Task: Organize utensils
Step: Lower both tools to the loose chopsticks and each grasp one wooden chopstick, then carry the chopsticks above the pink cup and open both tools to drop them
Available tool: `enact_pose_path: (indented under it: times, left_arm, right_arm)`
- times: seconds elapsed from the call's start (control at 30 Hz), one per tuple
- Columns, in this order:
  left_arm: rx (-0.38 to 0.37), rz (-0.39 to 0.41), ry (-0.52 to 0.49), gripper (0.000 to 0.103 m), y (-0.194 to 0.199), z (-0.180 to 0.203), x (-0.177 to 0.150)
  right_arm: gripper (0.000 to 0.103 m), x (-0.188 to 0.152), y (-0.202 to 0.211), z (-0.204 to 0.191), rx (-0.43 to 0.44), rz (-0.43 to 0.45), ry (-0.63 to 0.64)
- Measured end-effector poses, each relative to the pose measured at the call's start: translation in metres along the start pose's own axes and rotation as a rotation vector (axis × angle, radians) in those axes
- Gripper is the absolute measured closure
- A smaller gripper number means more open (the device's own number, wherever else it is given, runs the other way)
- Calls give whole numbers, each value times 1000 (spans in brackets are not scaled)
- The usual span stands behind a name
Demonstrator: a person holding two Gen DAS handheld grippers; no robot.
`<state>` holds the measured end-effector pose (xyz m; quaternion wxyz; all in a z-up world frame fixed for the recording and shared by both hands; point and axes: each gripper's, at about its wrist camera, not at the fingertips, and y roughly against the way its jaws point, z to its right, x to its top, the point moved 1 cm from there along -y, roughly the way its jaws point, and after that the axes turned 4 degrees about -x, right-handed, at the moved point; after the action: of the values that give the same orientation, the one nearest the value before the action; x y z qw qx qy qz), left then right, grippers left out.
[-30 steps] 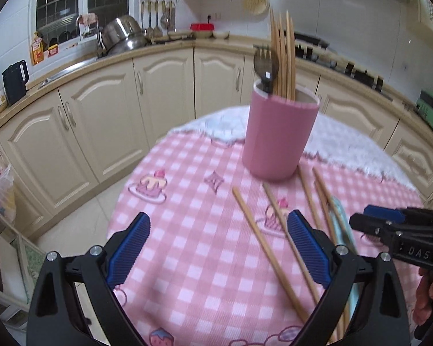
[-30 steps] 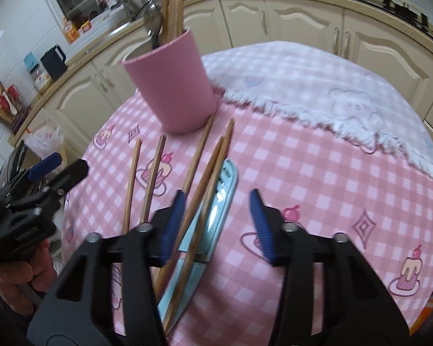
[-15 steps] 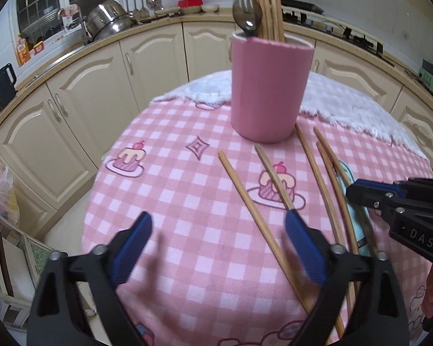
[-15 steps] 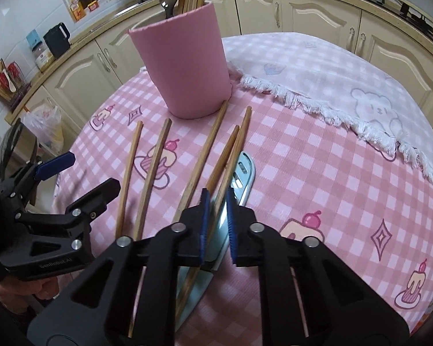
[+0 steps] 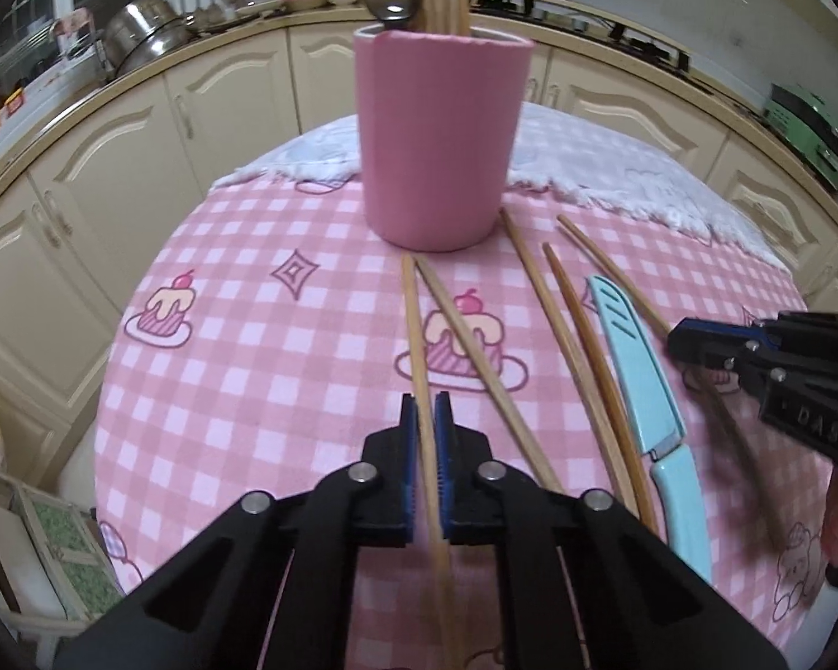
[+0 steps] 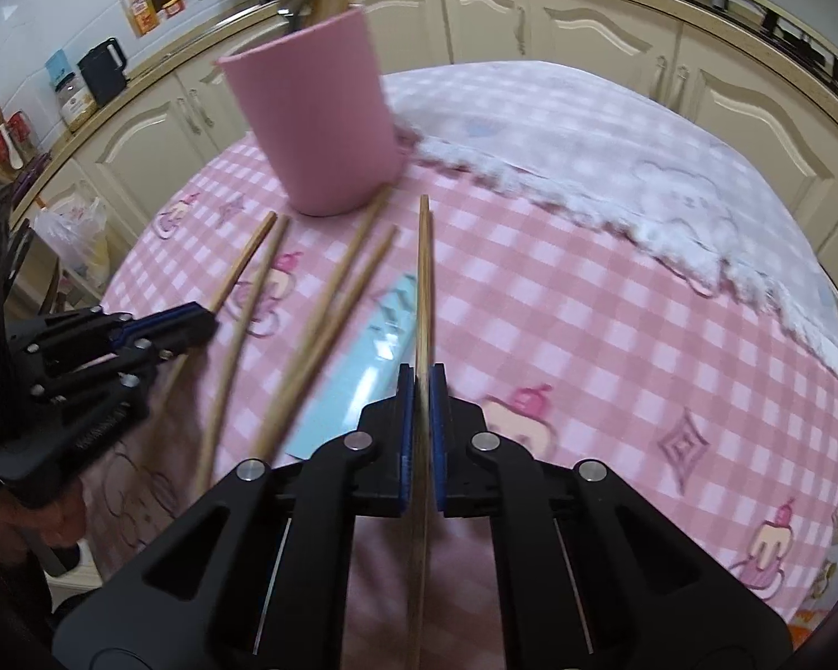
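A pink cup (image 5: 440, 139) holding a spoon and several chopsticks stands at the far side of the pink checked table; it also shows in the right wrist view (image 6: 317, 111). My left gripper (image 5: 425, 419) is shut on a wooden chopstick (image 5: 415, 329) that points toward the cup. My right gripper (image 6: 423, 391) is shut on another chopstick (image 6: 424, 279), its tip lifted and pointing past the cup. Three more chopsticks (image 5: 564, 346) and a light blue knife (image 5: 639, 368) lie on the cloth between the grippers.
A white fringed cloth (image 6: 614, 167) covers the far half of the round table (image 5: 240, 379). Cream kitchen cabinets (image 5: 112, 128) and a counter with pots curve behind. The table edge drops off at the left and near sides.
Both grippers have closed: the left one moved in and shut on the leftmost chopstick, the right one shut on a chopstick by the knife and raised it.
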<state>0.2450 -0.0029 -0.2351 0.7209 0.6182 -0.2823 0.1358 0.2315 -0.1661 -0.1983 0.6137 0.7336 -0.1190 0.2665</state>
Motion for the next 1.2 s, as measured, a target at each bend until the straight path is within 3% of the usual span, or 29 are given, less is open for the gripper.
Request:
enact_pose_path:
  times: [0.17, 0.3, 0.43, 0.5, 0.53, 0.57, 0.63, 0.7, 0.87, 1.03, 1.2]
  left_arm:
    - [5, -11, -38, 96, -2, 0, 2]
    - [40, -19, -83, 75, -5, 3, 8]
    - [21, -30, -79, 75, -11, -1, 16]
    - [7, -36, -73, 79, -13, -3, 19]
    - [1, -37, -67, 91, -14, -4, 20]
    - [-9, -40, -57, 96, -14, -7, 22]
    - [-31, -41, -40, 98, -15, -11, 23]
    - [-37, -26, -15, 98, -11, -16, 21]
    - [-95, 67, 46, 98, 14, -25, 14]
    - [-136, 234, 77, 98, 57, -31, 19]
    - [-171, 418, 61, 98, 98, -29, 34]
  right_arm:
    - [96, 1, -2, 8, 9, -22, -9]
    - [96, 11, -8, 5, -15, -36, 2]
    - [90, 24, -17, 2, -26, -55, 15]
    - [90, 29, -22, -4, -45, -52, 51]
    - [90, 30, -23, -5, -51, -48, 67]
    - [90, 30, -24, -6, -53, -45, 75]
    - [97, 29, -23, -3, -40, -41, 67]
    - [97, 28, -18, 3, 3, -22, 26]
    - [97, 20, 15, 17, 99, 109, -55]
    - [97, 17, 51, 30, 223, 268, -135]
    - [97, 22, 72, 34, 276, 368, -177]
